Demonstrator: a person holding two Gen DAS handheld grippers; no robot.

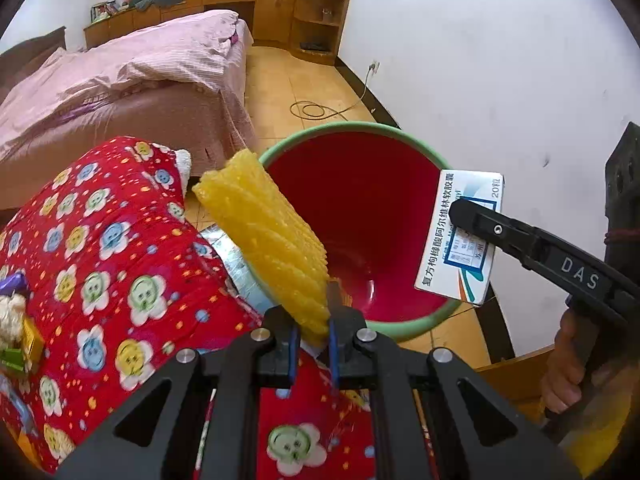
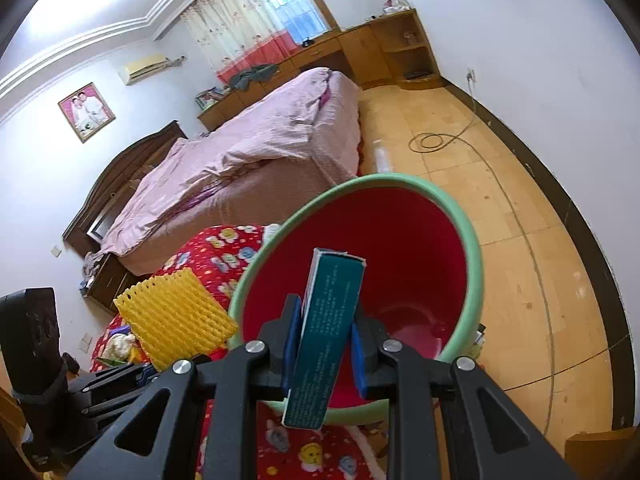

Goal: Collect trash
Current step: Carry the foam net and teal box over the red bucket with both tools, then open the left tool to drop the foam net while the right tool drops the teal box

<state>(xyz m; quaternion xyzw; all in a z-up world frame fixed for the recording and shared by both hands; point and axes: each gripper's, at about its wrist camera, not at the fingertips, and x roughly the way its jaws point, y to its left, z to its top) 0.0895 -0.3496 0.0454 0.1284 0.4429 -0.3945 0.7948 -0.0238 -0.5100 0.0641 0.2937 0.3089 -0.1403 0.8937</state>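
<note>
Trash fills both tongs: the left gripper (image 1: pixel 314 338) pinches a yellow foam fruit net (image 1: pixel 266 236), the right gripper (image 2: pixel 324 354), stamped "DAS", clamps a medicine box (image 1: pixel 460 236) printed in Chinese with "20粒", both above the green-rimmed red bin (image 2: pixel 464 220), beside a red flowered quilt (image 1: pixel 120 260).

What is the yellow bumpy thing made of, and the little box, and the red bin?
Yellow sleeve: likely soft foam netting; its mesh has open holes.
Box: probably thin printed cardboard, with folded edges and a slightly glossy face.
Bin: looks like smooth, shiny plastic, with a green rim.
</note>
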